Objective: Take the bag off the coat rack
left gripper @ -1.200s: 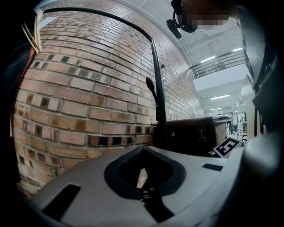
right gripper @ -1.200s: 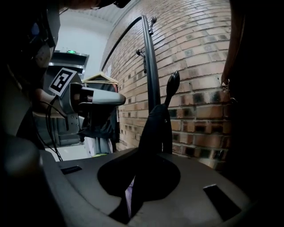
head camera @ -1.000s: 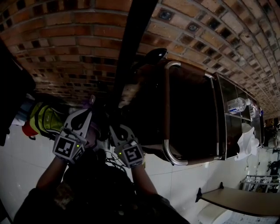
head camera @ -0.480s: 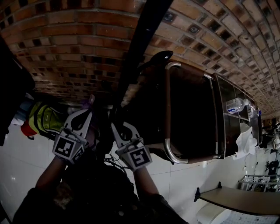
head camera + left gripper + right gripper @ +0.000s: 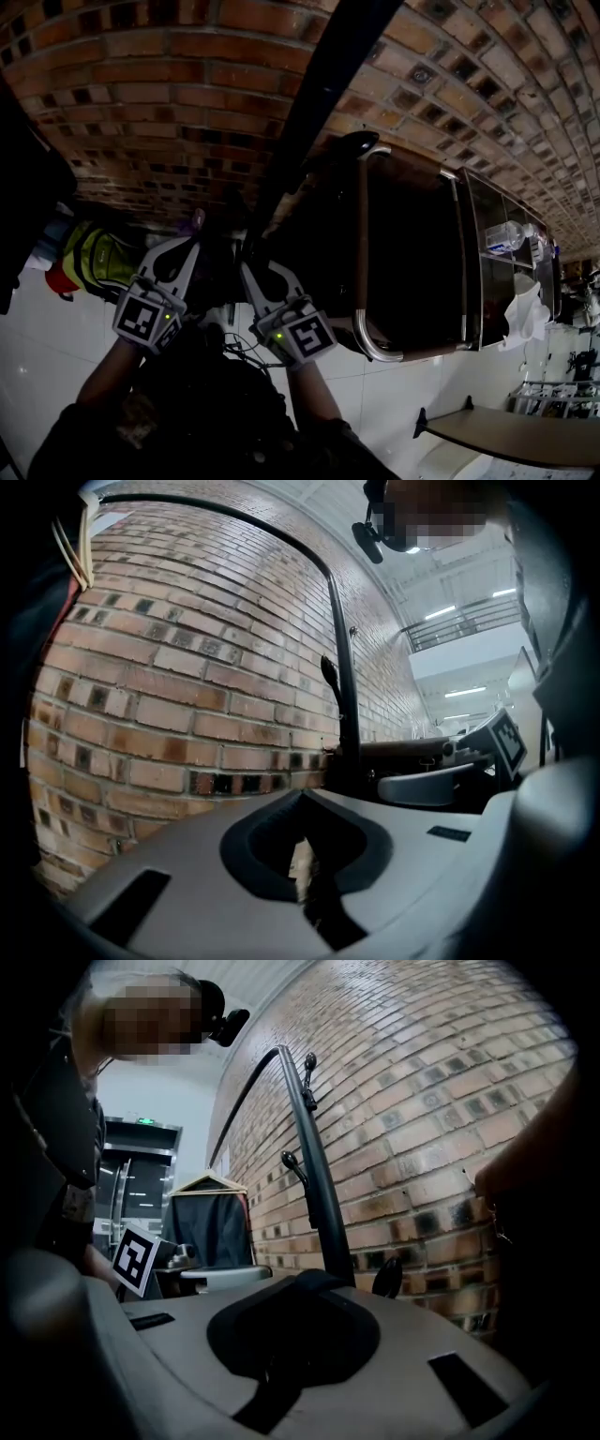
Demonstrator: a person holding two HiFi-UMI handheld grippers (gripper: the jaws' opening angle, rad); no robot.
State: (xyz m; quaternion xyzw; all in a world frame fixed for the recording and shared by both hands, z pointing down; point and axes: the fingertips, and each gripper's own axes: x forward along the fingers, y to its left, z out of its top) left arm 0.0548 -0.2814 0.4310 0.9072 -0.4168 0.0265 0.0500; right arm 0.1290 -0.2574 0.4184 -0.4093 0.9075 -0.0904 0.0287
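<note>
The black coat rack pole (image 5: 309,103) runs slantwise down the brick wall, with a hook (image 5: 356,142) at its side. A dark brown bag (image 5: 542,1204) shows at the right edge of the right gripper view; in the head view it is only a dark mass (image 5: 305,230) beside the pole. Both grippers are held up close to the pole's lower part. My left gripper (image 5: 194,234) has its jaws together, with a pale sliver in the hollow behind the tips (image 5: 302,864). My right gripper (image 5: 246,267) is shut too, and I see nothing clear between its jaws (image 5: 272,1396).
A dark cabinet with a chrome rail (image 5: 361,309) stands right of the pole. A dark garment (image 5: 28,187) and a yellow-green item (image 5: 94,253) hang at the left. A clothes stand with a dark jacket (image 5: 211,1222) is farther along the wall. White tiled floor (image 5: 403,394) lies below.
My right gripper has shifted a little to the right and turned. A paler brown patch seen by the pole earlier is now dark. The left gripper has hardly moved.
</note>
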